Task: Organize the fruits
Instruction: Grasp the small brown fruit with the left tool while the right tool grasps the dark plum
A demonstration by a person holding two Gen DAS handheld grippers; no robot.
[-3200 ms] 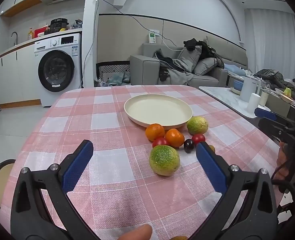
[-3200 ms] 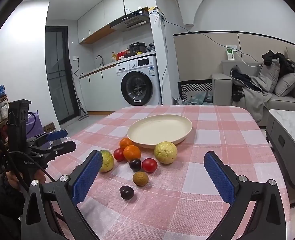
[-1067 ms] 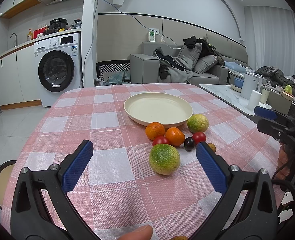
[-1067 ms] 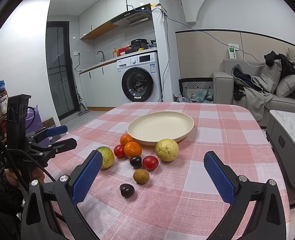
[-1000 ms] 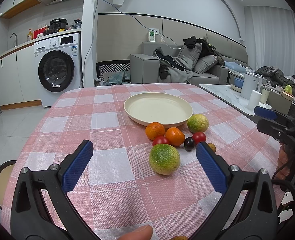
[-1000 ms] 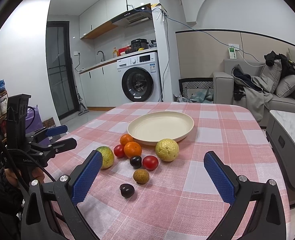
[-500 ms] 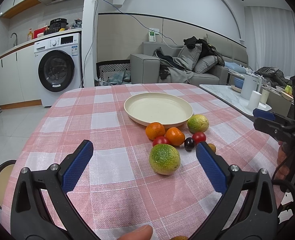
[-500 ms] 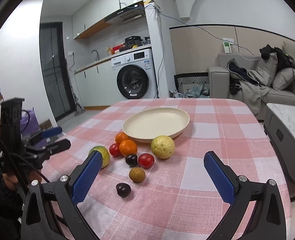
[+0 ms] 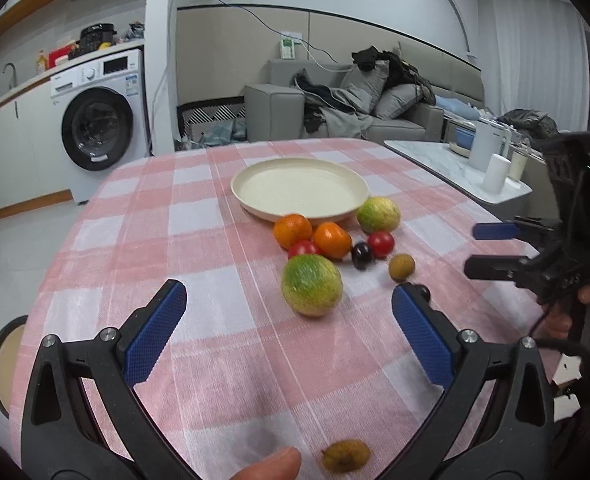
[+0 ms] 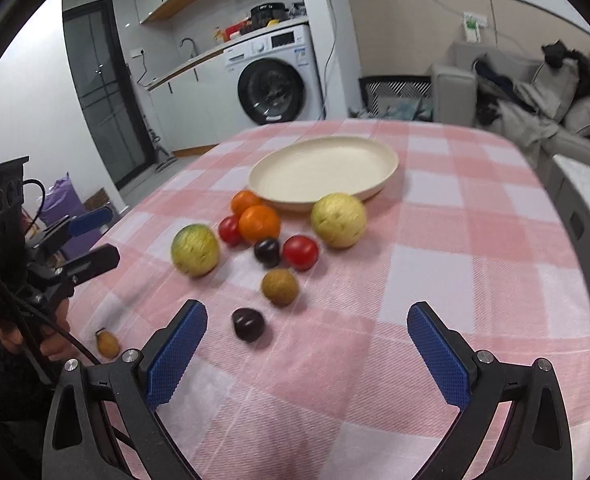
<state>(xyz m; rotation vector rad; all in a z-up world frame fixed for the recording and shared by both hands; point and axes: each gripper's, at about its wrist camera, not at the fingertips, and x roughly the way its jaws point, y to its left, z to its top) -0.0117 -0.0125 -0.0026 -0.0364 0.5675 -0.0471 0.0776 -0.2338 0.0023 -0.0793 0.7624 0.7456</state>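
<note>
The right gripper [image 10: 307,334], empty jaws spread but just narrowing, has been dipped nearer the dark plum [image 10: 248,323] at 11 o'clock.

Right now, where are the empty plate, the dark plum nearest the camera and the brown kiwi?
plate [image 10: 389,162], right wrist view, on its right rim.
dark plum [image 10: 248,323], right wrist view, on its middle.
brown kiwi [image 10: 279,287], right wrist view, on its middle.

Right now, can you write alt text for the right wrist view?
An open gripper hovers over a pink checked table above loose fruit: a dark plum nearest, with tomatoes, oranges and guavas beyond. An empty cream plate sits behind them.
</note>
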